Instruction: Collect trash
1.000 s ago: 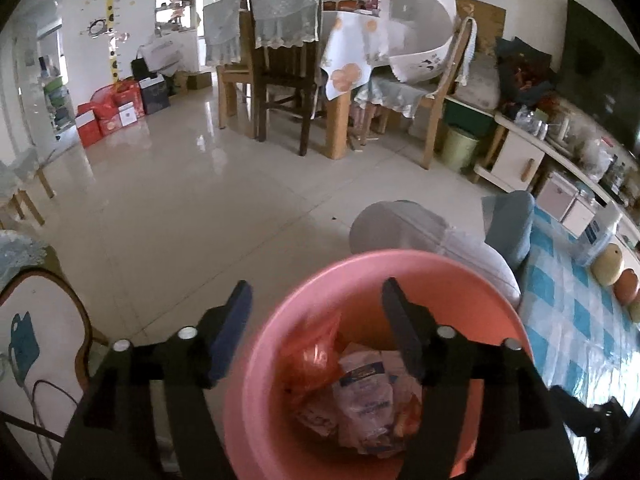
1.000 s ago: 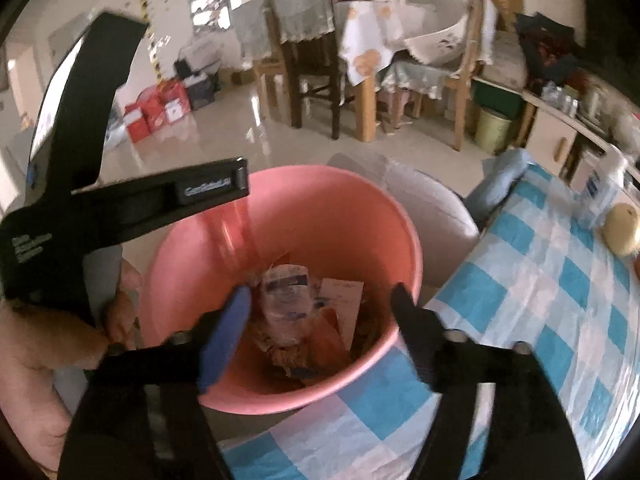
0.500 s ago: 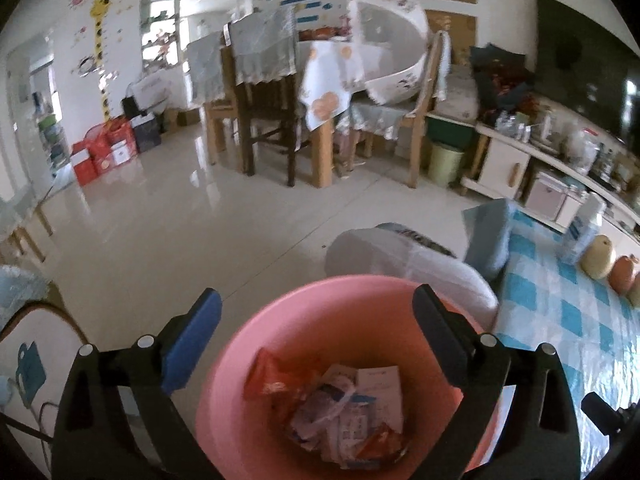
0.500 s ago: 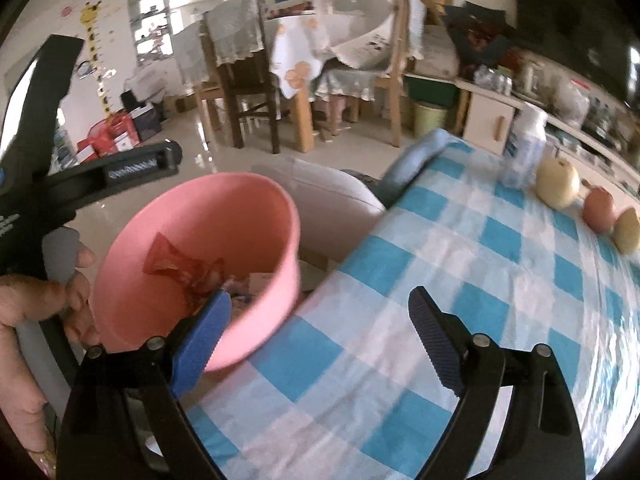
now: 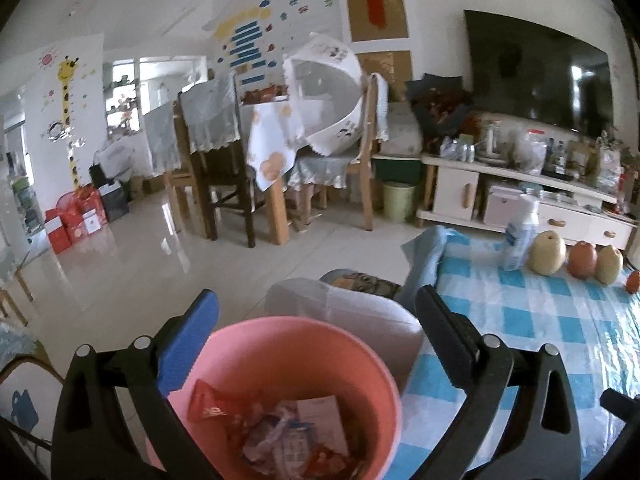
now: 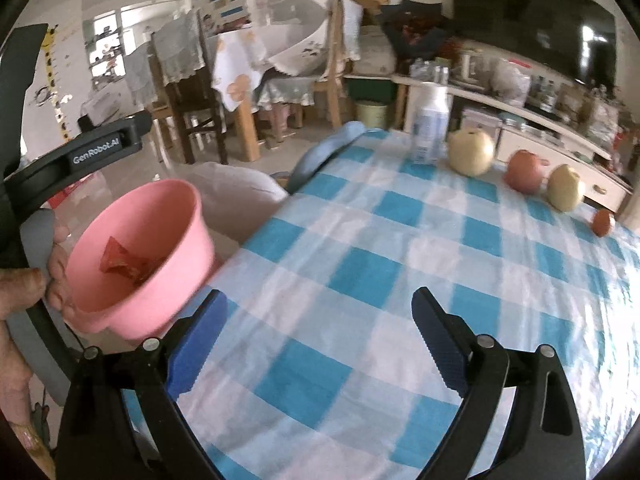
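The left gripper (image 5: 316,320) and right gripper (image 6: 320,316) are spread wide, having just been opening, nothing between them. The pink bin (image 5: 288,364) of wrappers (image 5: 280,436) is seen beside the checked table (image 6: 360,248). One bottle (image 6: 430,126) and four fruits (image 6: 471,151) are counted beyond.

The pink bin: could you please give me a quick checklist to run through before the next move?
1. Pink bin upright, wrappers inside: ok.
2. Left gripper just opened, nothing between its fingers: ok.
3. Right gripper just opened, empty: ok.
4. Trash left on the tablecloth: none in view; near edge hidden, cannot tell.
5. Bottle and fruit upright, apart from the grippers: ok.
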Demonstrator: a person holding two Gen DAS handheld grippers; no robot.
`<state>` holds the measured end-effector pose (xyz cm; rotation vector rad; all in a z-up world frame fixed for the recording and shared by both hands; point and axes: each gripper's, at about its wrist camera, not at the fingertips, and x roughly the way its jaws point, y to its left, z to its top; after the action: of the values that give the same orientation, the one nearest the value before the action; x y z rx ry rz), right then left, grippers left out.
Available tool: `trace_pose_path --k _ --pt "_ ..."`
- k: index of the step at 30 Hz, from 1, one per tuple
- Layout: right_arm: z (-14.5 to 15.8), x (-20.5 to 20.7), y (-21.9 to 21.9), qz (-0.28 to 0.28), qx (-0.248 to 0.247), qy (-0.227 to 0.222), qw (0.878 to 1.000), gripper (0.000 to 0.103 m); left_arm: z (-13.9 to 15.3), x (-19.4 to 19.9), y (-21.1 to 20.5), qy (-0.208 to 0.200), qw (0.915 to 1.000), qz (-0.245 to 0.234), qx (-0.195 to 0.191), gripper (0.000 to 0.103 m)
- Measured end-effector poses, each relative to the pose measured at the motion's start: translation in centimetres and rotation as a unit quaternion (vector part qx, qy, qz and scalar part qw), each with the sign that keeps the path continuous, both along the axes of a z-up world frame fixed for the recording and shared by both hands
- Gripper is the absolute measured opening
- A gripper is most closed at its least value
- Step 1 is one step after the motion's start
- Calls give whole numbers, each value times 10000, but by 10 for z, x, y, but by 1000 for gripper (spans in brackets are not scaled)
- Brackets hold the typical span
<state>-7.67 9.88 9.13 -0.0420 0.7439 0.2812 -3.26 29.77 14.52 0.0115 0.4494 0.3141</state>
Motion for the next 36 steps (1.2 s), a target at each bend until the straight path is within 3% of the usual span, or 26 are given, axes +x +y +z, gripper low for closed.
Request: trace_pose_path --k 8,20,36 --pt "15 -25 -57 -506 -49 -217 9985 92 4 -12 -52 17 9974 -724 63 99" --pt "37 -71 -138 -1164 -70 -531 9918 92 14 -59 -135 -23 9897 -1414 228 99" --pt "76 -157 -210 -1911 -169 -1026 9760 95 40 -136 -227 -193 9723 -2315 262 99"
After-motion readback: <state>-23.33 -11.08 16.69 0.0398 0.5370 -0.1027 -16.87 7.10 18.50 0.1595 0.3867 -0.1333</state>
